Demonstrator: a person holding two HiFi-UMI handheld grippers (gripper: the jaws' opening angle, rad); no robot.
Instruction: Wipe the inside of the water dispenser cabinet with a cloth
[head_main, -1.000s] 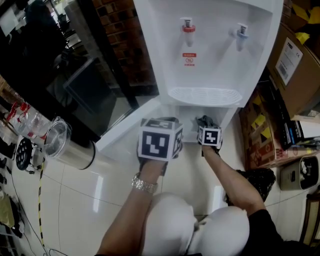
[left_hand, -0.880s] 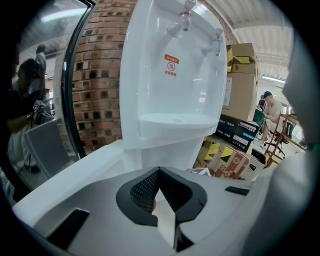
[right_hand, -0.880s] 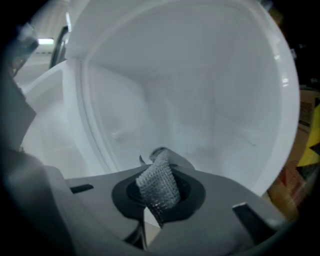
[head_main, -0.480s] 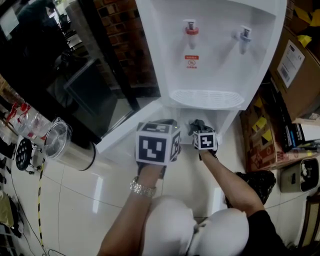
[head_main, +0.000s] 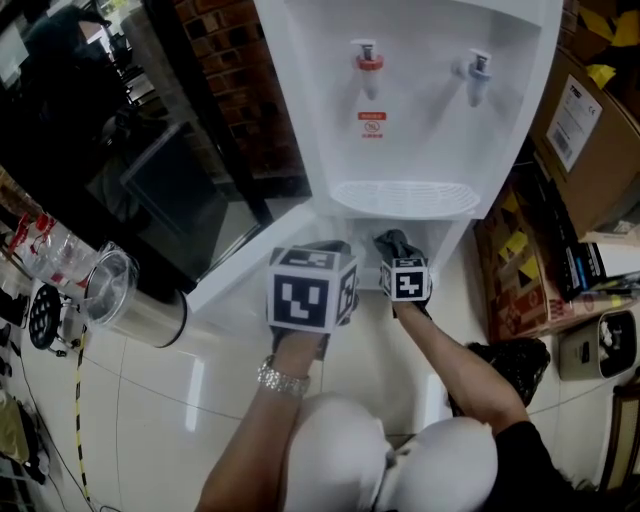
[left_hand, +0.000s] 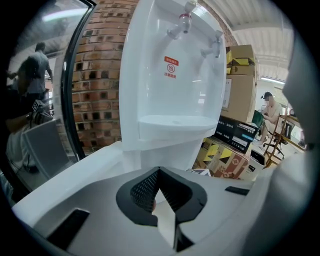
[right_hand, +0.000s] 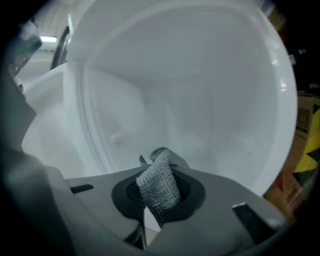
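**Cloth held at the mouth of the dispenser cabinet**

Looks steeply down on a white water dispenser (head_main: 420, 130) with a red tap (head_main: 368, 58) and a blue tap (head_main: 476, 70) above a drip tray (head_main: 405, 195). Shows the low cabinet (head_main: 448, 234) under the tray, its door (head_main: 245, 265) swung open to the left. Shows the right claw (head_main: 400, 255) at the cabinet opening, jaws clamped on a grey mesh cloth (right_hand: 159, 184) sticking up between them, facing the white inner walls (right_hand: 210, 90). Shows the left claw (head_main: 322, 248) just beside it, over the open door, jaws pressed together with nothing between them. Includes cardboard boxes (head_main: 585, 120) to the dispenser's right.
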